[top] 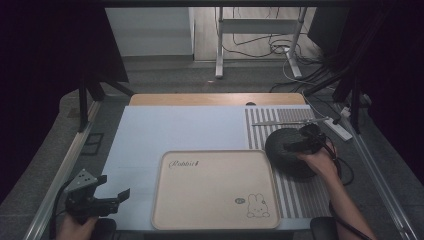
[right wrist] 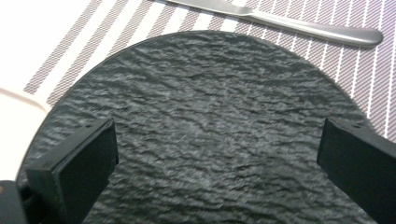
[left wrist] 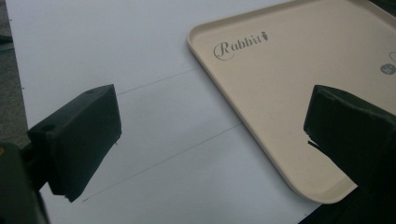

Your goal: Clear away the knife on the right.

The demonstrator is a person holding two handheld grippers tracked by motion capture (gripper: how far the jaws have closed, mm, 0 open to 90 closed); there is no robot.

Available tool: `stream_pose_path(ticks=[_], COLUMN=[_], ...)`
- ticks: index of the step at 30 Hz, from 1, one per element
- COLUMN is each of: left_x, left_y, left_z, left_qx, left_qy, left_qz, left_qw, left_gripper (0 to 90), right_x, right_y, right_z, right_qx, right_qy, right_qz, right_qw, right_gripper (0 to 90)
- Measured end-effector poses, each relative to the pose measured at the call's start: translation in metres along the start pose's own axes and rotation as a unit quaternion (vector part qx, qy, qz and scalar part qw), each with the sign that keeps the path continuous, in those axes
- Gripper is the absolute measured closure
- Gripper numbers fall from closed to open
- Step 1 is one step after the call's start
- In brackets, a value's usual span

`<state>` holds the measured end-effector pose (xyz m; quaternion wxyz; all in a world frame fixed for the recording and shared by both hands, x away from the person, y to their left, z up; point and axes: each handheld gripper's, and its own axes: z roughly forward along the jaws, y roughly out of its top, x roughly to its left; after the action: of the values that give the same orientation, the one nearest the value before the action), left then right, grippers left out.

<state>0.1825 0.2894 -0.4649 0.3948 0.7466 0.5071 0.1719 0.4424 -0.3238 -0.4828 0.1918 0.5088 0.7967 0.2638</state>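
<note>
A round black slate plate [top: 285, 150] [right wrist: 210, 126] lies on a striped placemat [top: 300, 195] at the right. My right gripper [top: 300, 142] [right wrist: 215, 163] hovers over the plate, open, its jaws wide apart with nothing between them. A beige tray [top: 210, 190] [left wrist: 299, 93] printed "Rabbit" sits in the middle of the table. My left gripper [top: 107, 197] [left wrist: 210, 144] stands open at the front left, over the white mat [left wrist: 116, 56] just off the tray's near corner. A metal knife [top: 285, 122] [right wrist: 289, 21] lies on the placemat beyond the plate.
The white mat [top: 170, 130] covers the table's left and middle. A wooden strip [top: 215, 99] runs along the far edge. A white power strip [top: 340, 131] and cables lie off the table's right side. A desk frame [top: 260, 40] stands on the floor beyond.
</note>
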Motion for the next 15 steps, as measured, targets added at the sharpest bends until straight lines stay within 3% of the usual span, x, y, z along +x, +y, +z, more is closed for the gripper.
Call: stream_pose_path(ticks=[6,15], left_x=[0.0,0.0], left_y=[0.0,0.0], left_z=[0.0,0.0], left_qx=[0.0,0.001], left_qy=[0.0,-0.001], left_qz=[0.0,0.0], left_qw=[1.0,1.0], left_gripper=[4.0,4.0], right_x=[-0.006,-0.013], right_y=[0.007,0.017], right_z=[0.008,0.015], right_qx=[0.008,0.005], right_qy=[-0.014,-0.013], right_qz=[-0.004,0.003], right_qw=[0.9999,0.9999], right_gripper=[0.1,5.4])
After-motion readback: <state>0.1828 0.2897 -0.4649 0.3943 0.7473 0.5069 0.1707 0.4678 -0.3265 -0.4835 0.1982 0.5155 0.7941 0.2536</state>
